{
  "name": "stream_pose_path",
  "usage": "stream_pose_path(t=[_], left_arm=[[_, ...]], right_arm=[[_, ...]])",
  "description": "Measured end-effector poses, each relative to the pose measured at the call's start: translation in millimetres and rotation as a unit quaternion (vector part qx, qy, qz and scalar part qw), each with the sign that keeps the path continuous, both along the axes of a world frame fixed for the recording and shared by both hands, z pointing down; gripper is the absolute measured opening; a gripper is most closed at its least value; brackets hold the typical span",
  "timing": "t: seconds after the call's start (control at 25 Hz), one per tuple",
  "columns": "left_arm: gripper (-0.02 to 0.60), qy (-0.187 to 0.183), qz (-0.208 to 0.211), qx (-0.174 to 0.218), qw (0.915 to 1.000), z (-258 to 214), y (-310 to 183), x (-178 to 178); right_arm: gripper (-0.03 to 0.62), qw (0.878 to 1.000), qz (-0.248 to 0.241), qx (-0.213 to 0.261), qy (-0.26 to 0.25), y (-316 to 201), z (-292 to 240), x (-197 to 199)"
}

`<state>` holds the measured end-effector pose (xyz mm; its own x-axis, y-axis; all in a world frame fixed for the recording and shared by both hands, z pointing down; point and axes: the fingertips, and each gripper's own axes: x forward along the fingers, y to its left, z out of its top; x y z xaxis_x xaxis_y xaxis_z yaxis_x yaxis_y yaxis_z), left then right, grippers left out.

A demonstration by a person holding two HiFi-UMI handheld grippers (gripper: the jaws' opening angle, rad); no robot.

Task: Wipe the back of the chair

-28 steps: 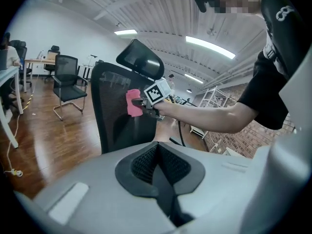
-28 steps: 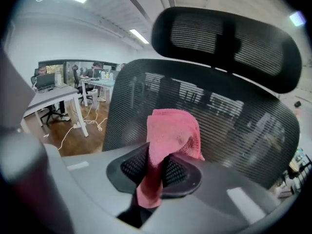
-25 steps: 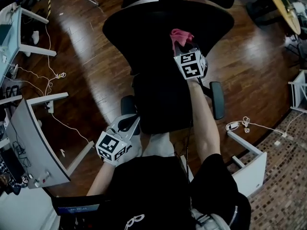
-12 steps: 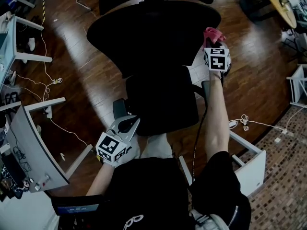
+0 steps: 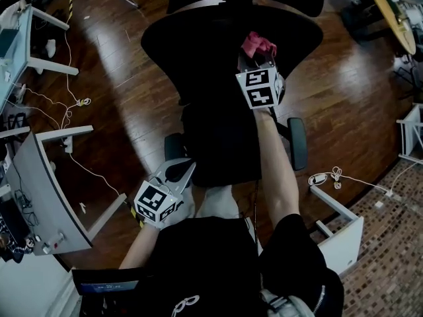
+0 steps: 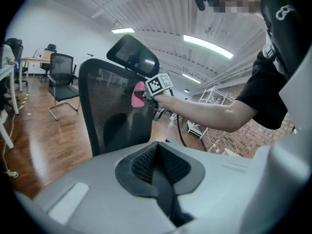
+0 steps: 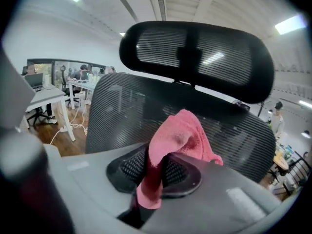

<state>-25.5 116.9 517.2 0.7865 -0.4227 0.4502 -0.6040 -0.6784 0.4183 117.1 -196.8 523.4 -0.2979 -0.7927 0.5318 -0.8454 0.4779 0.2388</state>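
In the head view the black chair (image 5: 218, 35) merges into one dark mass, seat and back hard to separate; the right gripper (image 5: 255, 63) hangs over its back with the pink cloth (image 5: 258, 45) poking out ahead, and the left gripper (image 5: 180, 174) sits low by the chair's armrest (image 5: 174, 145), contact unclear. The left gripper view shows its jaws pressed together on nothing, the chair's mesh back beyond. The right gripper view shows jaws clamped on the cloth, which hides part of the mesh below the headrest (image 7: 195, 52)
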Motion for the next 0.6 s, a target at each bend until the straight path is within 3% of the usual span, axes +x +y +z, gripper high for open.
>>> stream_pose_path(t=[0.2, 0.32, 0.48, 0.6], left_arm=[[-0.012, -0.002, -0.028, -0.001, 0.9996, 1, -1, -39], [-0.012, -0.003, -0.045, 0.0, 0.999, 1, -3, -63], [-0.012, -0.003, -0.067, -0.002, 0.9978, 4, -3, -86], [-0.012, -0.006, -0.074, -0.004, 0.9973, 6, -3, -96]], right_arm=[[0.049, 0.994, -0.111, 0.01, -0.011, 12, -12, -146], [0.049, 0.987, -0.16, 0.017, -0.015, 18, -23, -214], [0.049, 0.979, -0.199, 0.03, -0.026, 21, -41, -271], [0.049, 0.976, -0.213, 0.04, -0.027, 21, -53, -288]])
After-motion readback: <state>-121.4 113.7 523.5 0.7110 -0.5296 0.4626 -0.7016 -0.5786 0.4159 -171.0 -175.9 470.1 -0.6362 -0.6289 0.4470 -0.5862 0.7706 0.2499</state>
